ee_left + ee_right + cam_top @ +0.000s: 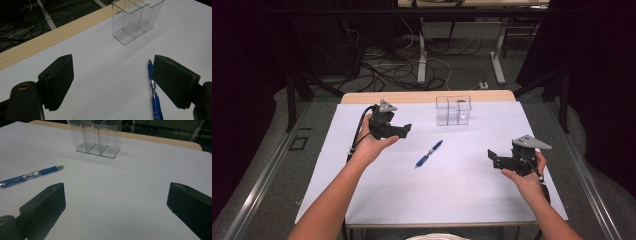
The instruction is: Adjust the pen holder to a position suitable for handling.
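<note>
A blue pen (429,153) lies flat on the white table top (452,185), tip toward the far right. Behind it stands an empty clear plastic organiser (453,110) with compartments. My left gripper (404,130) is held above the table left of the pen, open, nothing between its jaws. In the left gripper view the pen (154,93) lies partly behind the right jaw and the organiser (135,21) stands farther off. My right gripper (492,156) hovers at the right, open and empty. The right gripper view has the pen (31,175) at left and the organiser (96,136) beyond.
A wooden strip (427,96) runs along the table's far edge. Past it are table legs and tangled cables (402,65) on the floor. Dark frame posts stand at both sides of the table.
</note>
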The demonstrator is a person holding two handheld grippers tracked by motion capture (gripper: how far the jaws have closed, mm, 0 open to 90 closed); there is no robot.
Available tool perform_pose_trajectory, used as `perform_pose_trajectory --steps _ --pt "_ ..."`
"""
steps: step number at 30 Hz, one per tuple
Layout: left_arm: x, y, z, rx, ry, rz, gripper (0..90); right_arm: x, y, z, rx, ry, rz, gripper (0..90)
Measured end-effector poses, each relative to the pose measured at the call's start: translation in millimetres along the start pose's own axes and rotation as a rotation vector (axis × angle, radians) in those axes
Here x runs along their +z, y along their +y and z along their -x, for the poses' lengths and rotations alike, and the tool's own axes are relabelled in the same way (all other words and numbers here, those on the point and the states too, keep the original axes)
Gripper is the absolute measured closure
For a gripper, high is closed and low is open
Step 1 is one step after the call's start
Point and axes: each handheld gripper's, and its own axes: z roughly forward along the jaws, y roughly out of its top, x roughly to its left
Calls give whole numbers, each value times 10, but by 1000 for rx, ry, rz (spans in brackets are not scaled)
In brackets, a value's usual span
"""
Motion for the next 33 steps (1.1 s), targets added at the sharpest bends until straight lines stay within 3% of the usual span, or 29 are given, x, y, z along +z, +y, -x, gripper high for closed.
perform_pose_trajectory --steps 7,13,17,25,28,33 --pt "110 39 19 2 -13 -7 182 77 105 28 7 -4 -15 77" --pt "226 42 -16 -6 -18 -17 182 269 316 58 -37 14 -19 283" --pt "275 32 -45 -16 -11 -16 181 479 408 81 -13 19 -37 356" --pt "313 21 -145 -55 -1 -3 168 808 675 113 7 -9 -91 500" --pt "329 12 -204 -82 4 -3 166 875 801 122 -21 -33 -87 563" --pt "316 10 -243 -86 10 -5 166 981 975 146 -54 -56 -93 690"
